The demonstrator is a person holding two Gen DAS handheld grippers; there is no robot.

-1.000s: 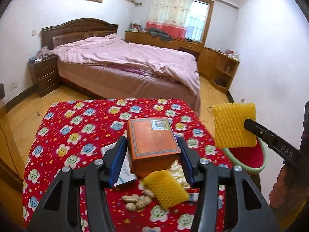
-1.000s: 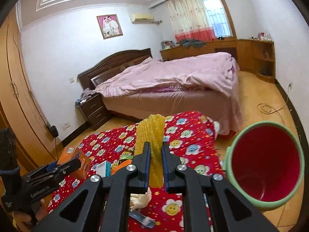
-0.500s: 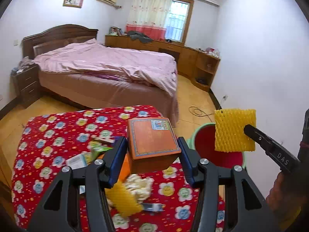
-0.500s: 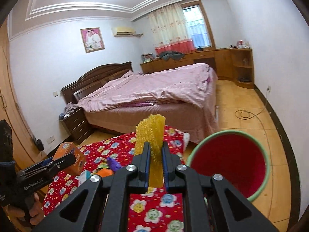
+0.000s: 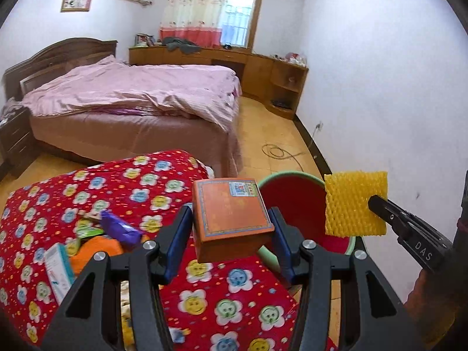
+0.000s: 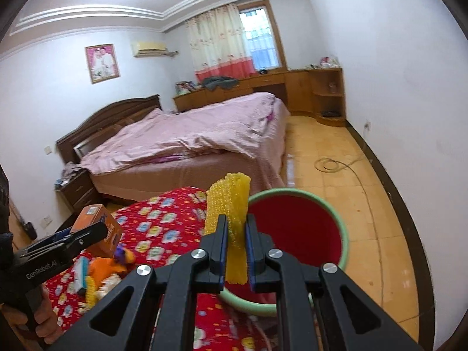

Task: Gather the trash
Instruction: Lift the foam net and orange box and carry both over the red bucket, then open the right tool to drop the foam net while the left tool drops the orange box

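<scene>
Carrying trash binward, we hold the orange box (image 5: 232, 215) in our left gripper (image 5: 231, 231) and yellow foam net (image 6: 229, 228) clenched in our right gripper (image 6: 236, 244); the red bin (image 6: 342, 228) sits at two o'clock, so next we release above it.

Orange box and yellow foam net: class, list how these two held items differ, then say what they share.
1. The orange box is a rigid, flat-sided carton; the yellow foam net is a soft mesh sheet.
2. The left claw spans the box with jaws wide apart; the right claw pinches the net nearly shut.
3. The box carries a printed label; the net is plain.
Shared: both are held up near the red bucket.
</scene>
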